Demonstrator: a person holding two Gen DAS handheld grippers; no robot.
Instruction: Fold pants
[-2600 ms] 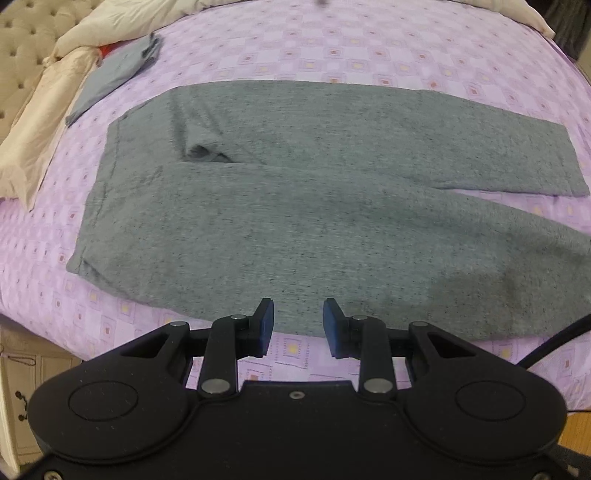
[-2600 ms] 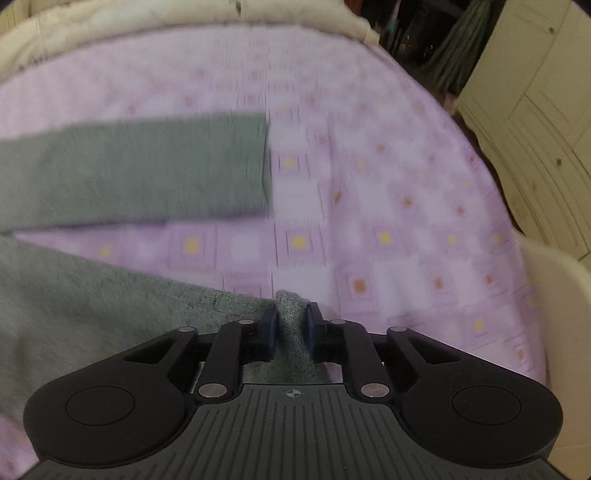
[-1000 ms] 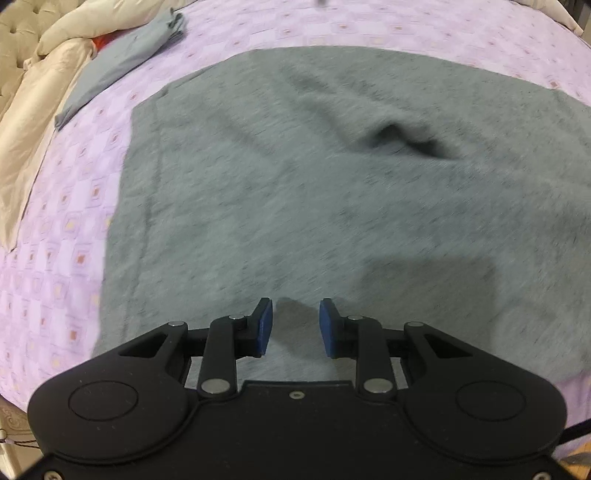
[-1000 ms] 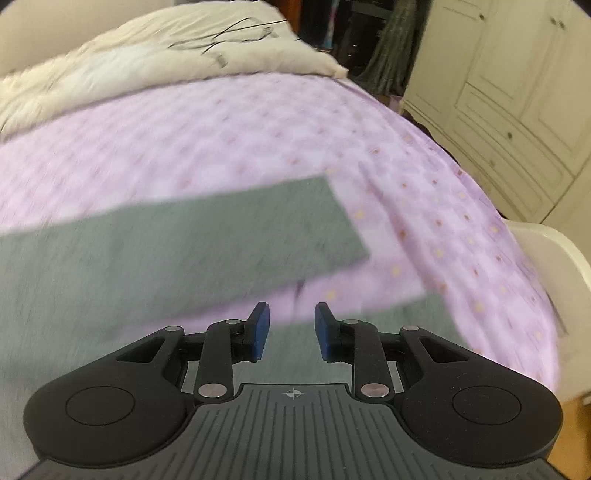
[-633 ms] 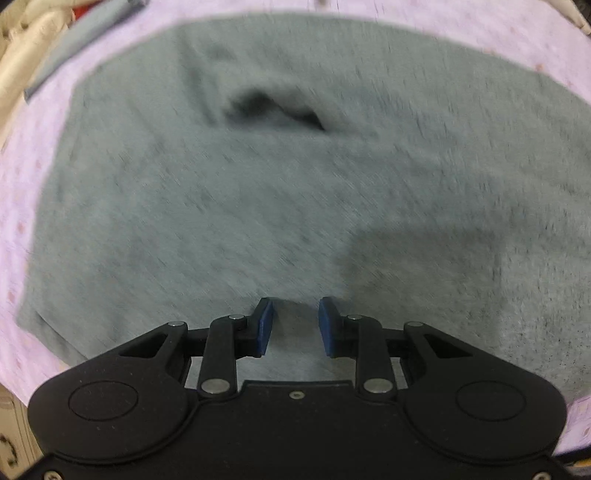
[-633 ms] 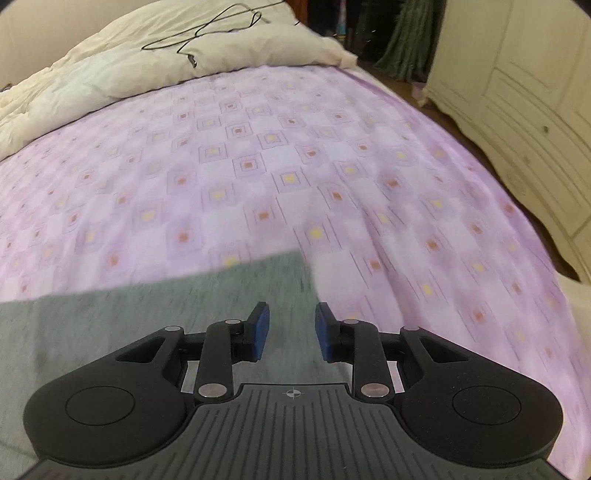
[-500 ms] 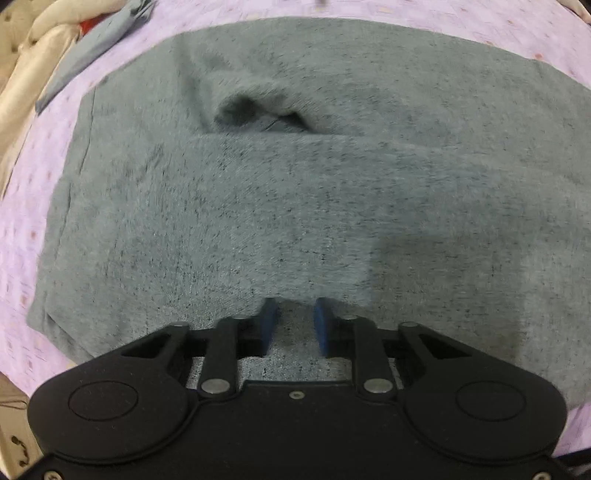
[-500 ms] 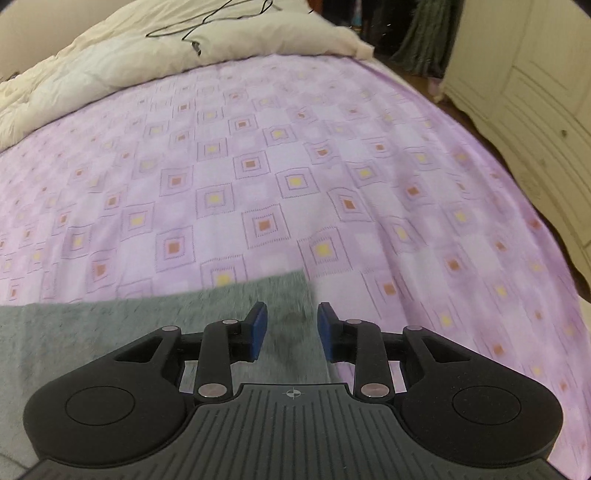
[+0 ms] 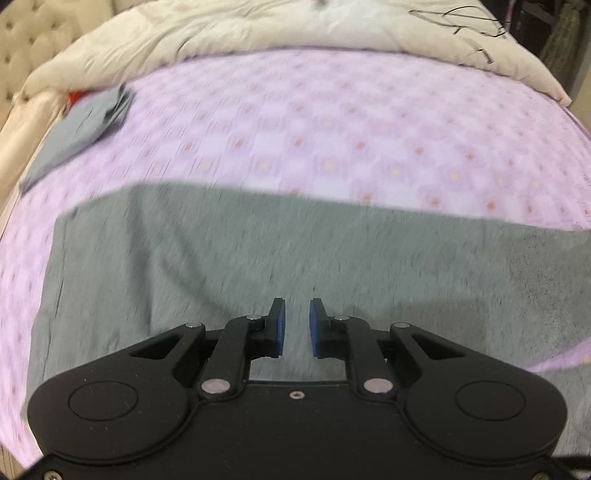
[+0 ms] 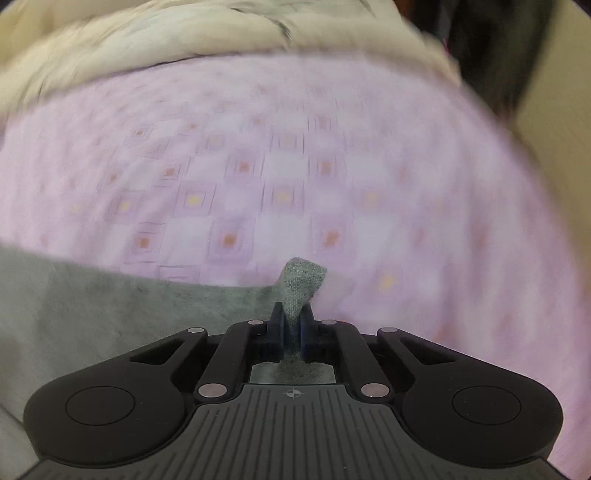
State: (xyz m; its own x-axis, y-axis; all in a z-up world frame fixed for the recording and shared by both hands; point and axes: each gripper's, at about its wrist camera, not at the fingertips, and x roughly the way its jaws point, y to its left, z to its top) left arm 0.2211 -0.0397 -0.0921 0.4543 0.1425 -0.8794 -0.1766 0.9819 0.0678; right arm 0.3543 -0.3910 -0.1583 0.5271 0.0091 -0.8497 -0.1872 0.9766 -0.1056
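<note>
The grey pants [image 9: 258, 251] lie as one wide band across the purple patterned bedsheet [image 9: 332, 129]. My left gripper [image 9: 295, 325] hovers over the middle of that band. Its jaws are opening, the blue pads [image 9: 277, 325] stand a little apart, and nothing is pinched between them. In the right wrist view the pants [image 10: 110, 302] fill the lower left. My right gripper [image 10: 293, 328] is shut on the corner of a leg end, and a tuft of grey cloth [image 10: 301, 277] sticks up past its pads. Both views are blurred by motion.
A cream duvet [image 9: 295, 33] with a thin black cable [image 9: 461, 18] is bunched along the far side of the bed. A grey-blue folded garment [image 9: 81, 129] lies at the far left, near a tufted headboard [image 9: 33, 40]. A cream wardrobe [image 10: 554, 110] stands beyond the bed's right edge.
The near pant leg was carried over the far one, so the two legs now show as one band. The left pads pinched cloth and then parted. The right gripper closed on the leg-end corner.
</note>
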